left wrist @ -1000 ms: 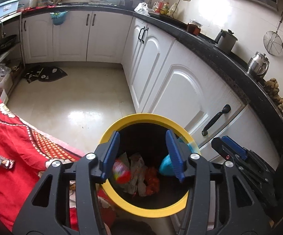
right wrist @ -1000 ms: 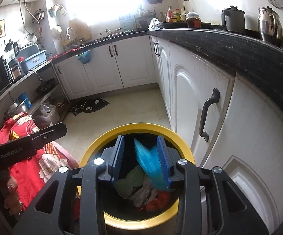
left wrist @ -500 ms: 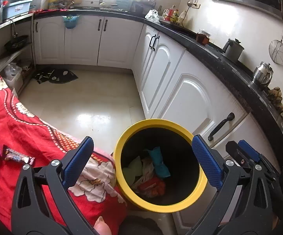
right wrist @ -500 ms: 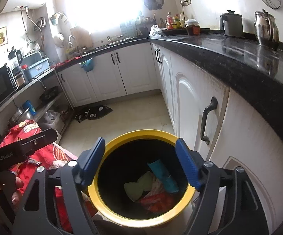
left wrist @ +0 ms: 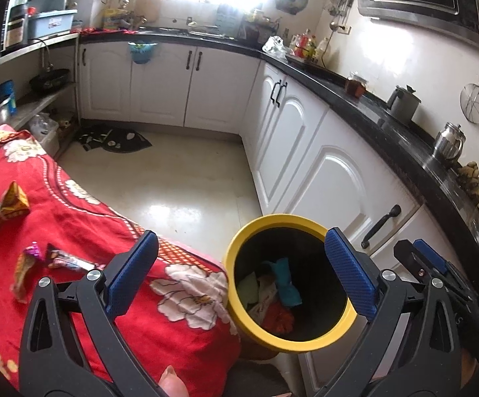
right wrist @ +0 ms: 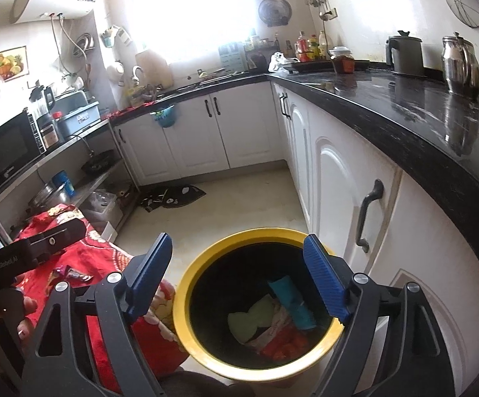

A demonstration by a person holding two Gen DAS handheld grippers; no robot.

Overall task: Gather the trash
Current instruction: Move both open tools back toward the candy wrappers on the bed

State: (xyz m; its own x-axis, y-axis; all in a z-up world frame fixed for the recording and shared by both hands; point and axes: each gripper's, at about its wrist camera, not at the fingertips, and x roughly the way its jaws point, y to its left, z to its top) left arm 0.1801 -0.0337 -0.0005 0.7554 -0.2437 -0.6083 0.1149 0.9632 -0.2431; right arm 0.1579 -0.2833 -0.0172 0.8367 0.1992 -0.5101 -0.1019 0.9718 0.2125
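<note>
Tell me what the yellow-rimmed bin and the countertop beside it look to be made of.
Bin: probably plastic, with a smooth, evenly coloured yellow rim and a matte black inside.
Countertop: likely polished dark stone such as granite, black and speckled, glossy enough to mirror the steel kettle standing on it.

Only readable bit is "GenRobot.AI" in white on the black body of the left gripper (right wrist: 239,294); wrapper and bottle labels are too blurry.

Wrappers (left wrist: 274,292) inside yellow-rimmed bin (left wrist: 239,248)
</note>
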